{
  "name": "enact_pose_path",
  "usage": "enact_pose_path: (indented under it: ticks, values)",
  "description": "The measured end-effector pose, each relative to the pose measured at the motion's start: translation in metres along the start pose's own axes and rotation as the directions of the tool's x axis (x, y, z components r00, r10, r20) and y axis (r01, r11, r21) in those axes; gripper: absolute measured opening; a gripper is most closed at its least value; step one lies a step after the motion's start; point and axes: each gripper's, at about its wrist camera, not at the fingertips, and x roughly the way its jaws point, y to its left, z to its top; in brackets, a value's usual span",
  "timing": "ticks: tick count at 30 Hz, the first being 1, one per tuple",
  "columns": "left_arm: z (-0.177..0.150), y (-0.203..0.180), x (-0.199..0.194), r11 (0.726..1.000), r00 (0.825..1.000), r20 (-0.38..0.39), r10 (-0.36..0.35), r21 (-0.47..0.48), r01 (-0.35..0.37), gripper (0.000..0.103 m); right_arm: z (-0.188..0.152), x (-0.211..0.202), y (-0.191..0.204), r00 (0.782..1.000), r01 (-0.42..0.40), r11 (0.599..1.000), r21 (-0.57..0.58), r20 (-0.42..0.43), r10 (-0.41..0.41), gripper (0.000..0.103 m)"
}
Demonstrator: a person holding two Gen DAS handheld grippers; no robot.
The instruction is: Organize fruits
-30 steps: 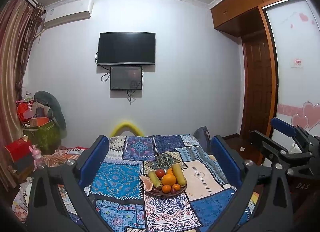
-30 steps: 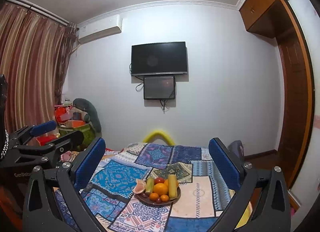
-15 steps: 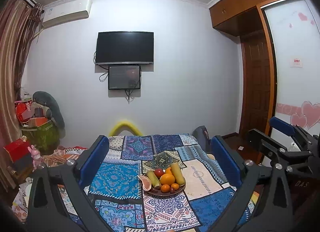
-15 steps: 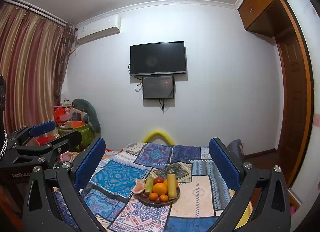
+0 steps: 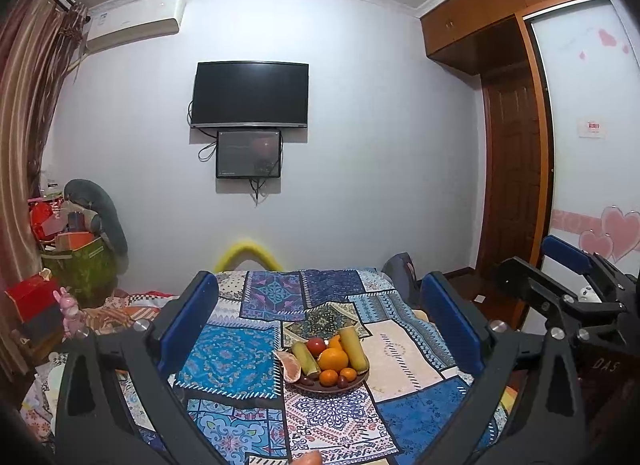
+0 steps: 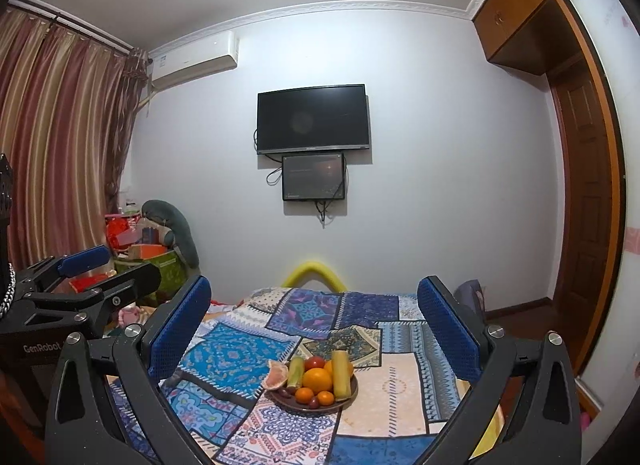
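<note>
Both tongs [image 5: 320, 321] [image 6: 314, 321] wide apart, seemingly empty

Right claw [image 6: 314, 329] gapes above the fruit plate [image 6: 312, 405] (patchwork cloth [image 6: 236, 357] beneath).

Dim cool light, sharp, fisheye-bent edges

Both views are drifting slightly: left gripper [image 5: 320, 321] is easing a touch rightward and forward, so the fruit plate [image 5: 320, 384] is sliding a little left between its fingers; right gripper [image 6: 314, 323] is barely shifting, plate edging left and closer.
</note>
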Motion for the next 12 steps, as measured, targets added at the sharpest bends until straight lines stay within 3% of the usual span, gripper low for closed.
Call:
enact_pose_path:
  ticks: [12]
  values:
    - [-0.0031, 0.0019, 0.0062, 1.000, 1.000, -0.024, 0.004, -0.015, -0.005, 0.103, 0.0000, 0.0007, -0.0020, 1.000, 0.006, 1.000, 0.008, 0.001, -0.006, 0.103]
